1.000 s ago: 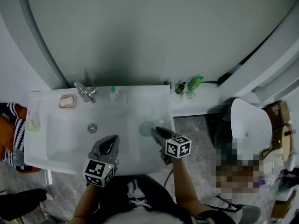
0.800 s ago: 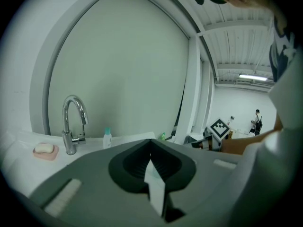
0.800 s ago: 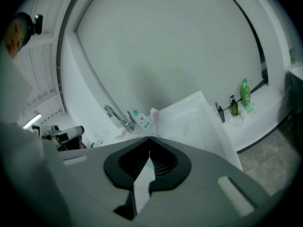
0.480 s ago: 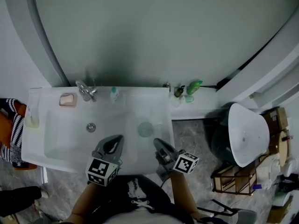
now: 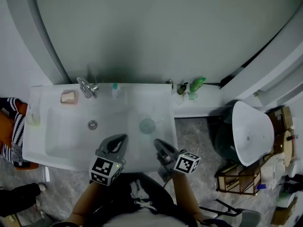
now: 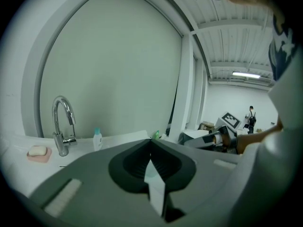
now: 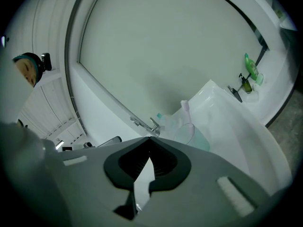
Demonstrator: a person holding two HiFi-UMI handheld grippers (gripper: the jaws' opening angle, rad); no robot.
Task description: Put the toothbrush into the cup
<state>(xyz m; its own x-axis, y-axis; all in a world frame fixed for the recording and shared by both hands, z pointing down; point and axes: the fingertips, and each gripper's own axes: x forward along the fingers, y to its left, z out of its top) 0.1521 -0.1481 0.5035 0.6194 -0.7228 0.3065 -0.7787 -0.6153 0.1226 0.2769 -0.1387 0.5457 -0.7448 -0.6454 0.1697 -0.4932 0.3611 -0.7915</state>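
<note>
broad white washbasin across the middle of the head view, with a chrome faucet at its back rim. at the near rim, left gripper and right gripper side by side, both pointing toward the back of the basin. left jaws pressed together tip to tip, with nothing between them. right jaws likewise closed on nothing, tips meeting just ahead of the camera. beyond the right gripper's tips and apart from them, a translucent green cup standing upright on the washbasin's right half. pink soap dish at the back left corner, a small teal-capped bottle just right of the faucet, and a green bottle beside a dark bottle on the ledge further right. inside the cup, the toothbrush, leaning on the rim with its pale head above it, clear of both pairs of fingers and nearer the right pair than the left.
</note>
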